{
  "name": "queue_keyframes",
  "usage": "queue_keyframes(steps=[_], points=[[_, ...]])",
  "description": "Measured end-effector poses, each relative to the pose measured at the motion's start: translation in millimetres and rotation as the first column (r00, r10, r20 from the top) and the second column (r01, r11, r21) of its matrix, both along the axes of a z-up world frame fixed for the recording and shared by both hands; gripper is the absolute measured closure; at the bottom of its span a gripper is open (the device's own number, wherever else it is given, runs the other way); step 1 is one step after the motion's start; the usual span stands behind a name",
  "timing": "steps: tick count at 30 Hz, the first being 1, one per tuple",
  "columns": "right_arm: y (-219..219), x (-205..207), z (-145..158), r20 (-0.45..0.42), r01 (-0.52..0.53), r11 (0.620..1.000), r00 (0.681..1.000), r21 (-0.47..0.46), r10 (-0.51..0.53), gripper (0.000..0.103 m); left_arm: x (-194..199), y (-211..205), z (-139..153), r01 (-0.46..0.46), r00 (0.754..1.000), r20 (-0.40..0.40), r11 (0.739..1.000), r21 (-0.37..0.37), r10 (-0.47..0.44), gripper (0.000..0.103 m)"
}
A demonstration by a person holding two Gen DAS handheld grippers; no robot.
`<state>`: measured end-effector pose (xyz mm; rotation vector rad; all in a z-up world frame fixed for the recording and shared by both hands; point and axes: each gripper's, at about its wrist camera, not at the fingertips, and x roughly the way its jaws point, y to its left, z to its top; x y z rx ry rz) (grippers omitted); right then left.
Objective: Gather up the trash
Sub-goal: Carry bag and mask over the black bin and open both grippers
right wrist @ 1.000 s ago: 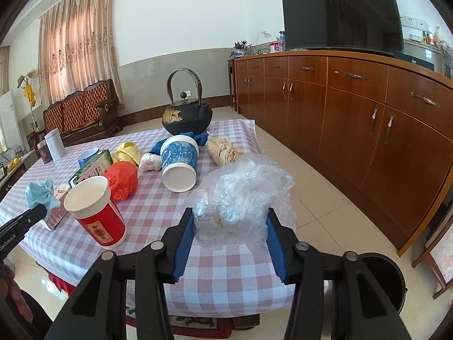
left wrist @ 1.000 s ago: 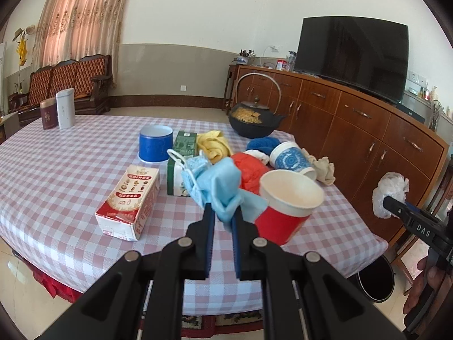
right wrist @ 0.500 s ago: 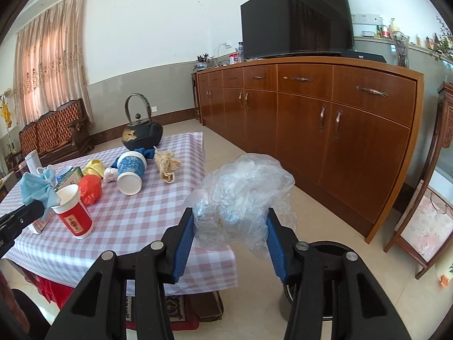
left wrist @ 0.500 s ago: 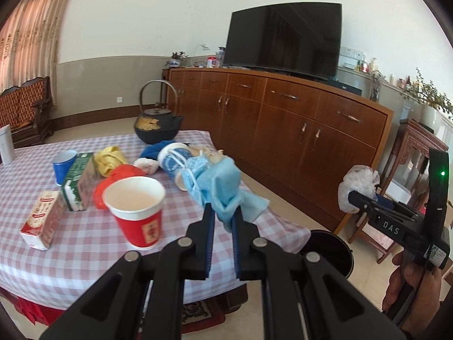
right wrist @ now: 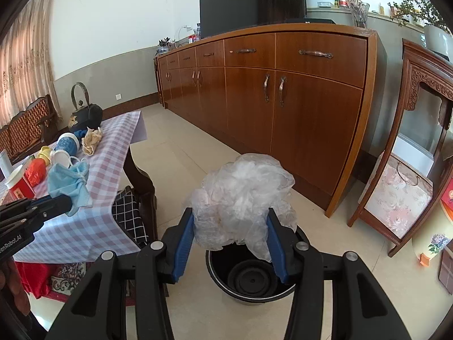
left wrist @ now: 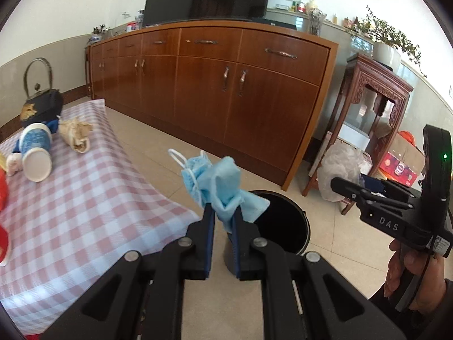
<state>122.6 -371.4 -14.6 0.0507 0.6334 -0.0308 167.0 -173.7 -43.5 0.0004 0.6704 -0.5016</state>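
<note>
My left gripper (left wrist: 223,218) is shut on a crumpled blue face mask (left wrist: 218,181) and holds it in the air just left of the black trash bin (left wrist: 286,226) on the floor. My right gripper (right wrist: 230,226) is shut on a crumpled clear plastic bag (right wrist: 243,195) and holds it right above the open bin (right wrist: 249,277). The bag also shows in the left wrist view (left wrist: 339,170), and the mask in the right wrist view (right wrist: 68,178). More trash lies on the checked table (left wrist: 85,212): a tipped blue-and-white cup (left wrist: 36,153), a crumpled beige wrapper (left wrist: 75,136), a red cup (right wrist: 18,184).
A long wooden sideboard (right wrist: 283,99) runs along the wall behind the bin, with a TV on it. A carved wooden stand (right wrist: 410,155) is at the right. A black kettle (left wrist: 41,102) sits on the table's far end. A chair (right wrist: 136,198) stands by the table's corner.
Both grippers have swung right, away from the table toward the bin. The right gripper with the bag is now over the bin's opening; the left with the mask is beside it.
</note>
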Motion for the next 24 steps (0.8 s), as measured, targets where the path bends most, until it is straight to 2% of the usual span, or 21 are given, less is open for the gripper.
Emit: queue_keyframes(steps=[8, 14, 16, 18, 20, 21, 22, 24], points=[[-39.8, 23.3, -52.3, -0.126, -0.063, 0.997, 0.99, -0.036, 0.058, 0.052, 31.9, -71.4, -45.0, 0.134, 0.985, -0.113, 0.99, 0.035, -0.129, 0.09], [-61.7, 54.7, -104.7, -0.257, -0.136, 0.99, 0.959, -0.029, 0.124, 0.052, 56.6, -104.4, -86.3, 0.169, 0.965, -0.211, 0.984, 0.055, -0.154, 0.09], [-66.6, 66.2, -119.8, -0.299, -0.155, 0.988, 0.943, -0.016, 0.143, 0.051, 65.4, -111.6, -96.1, 0.183, 0.957, -0.237, 0.982, 0.051, -0.166, 0.079], [-72.0, 81.1, -141.4, -0.364, -0.175, 0.984, 0.918, -0.012, 0.159, 0.048, 73.4, -113.1, -103.3, 0.138, 0.961, -0.248, 0.988, 0.066, -0.118, 0.026], [-82.1, 92.2, -163.7, -0.416, -0.149, 0.988, 0.901, -0.036, 0.121, 0.027, 75.9, -107.4, -101.7, 0.088, 0.97, -0.233, 0.994, 0.063, -0.071, 0.018], [-88.1, 94.0, -170.9, -0.431, -0.132, 0.991, 0.896, -0.034, 0.104, 0.009, 75.1, -107.1, -100.4, 0.071, 0.974, -0.222, 0.994, 0.079, -0.052, 0.017], [-94.4, 94.6, -175.1, -0.442, -0.109, 0.994, 0.893, -0.032, 0.083, 0.004, 72.7, -104.6, -98.2, 0.063, 0.977, -0.209, 0.993, 0.097, -0.041, 0.016], [-104.4, 93.7, -174.1, -0.444, -0.058, 0.998, 0.895, -0.033, 0.037, 0.003, 64.8, -105.8, -89.3, 0.047, 0.985, -0.17, 0.992, 0.119, -0.026, 0.015]])
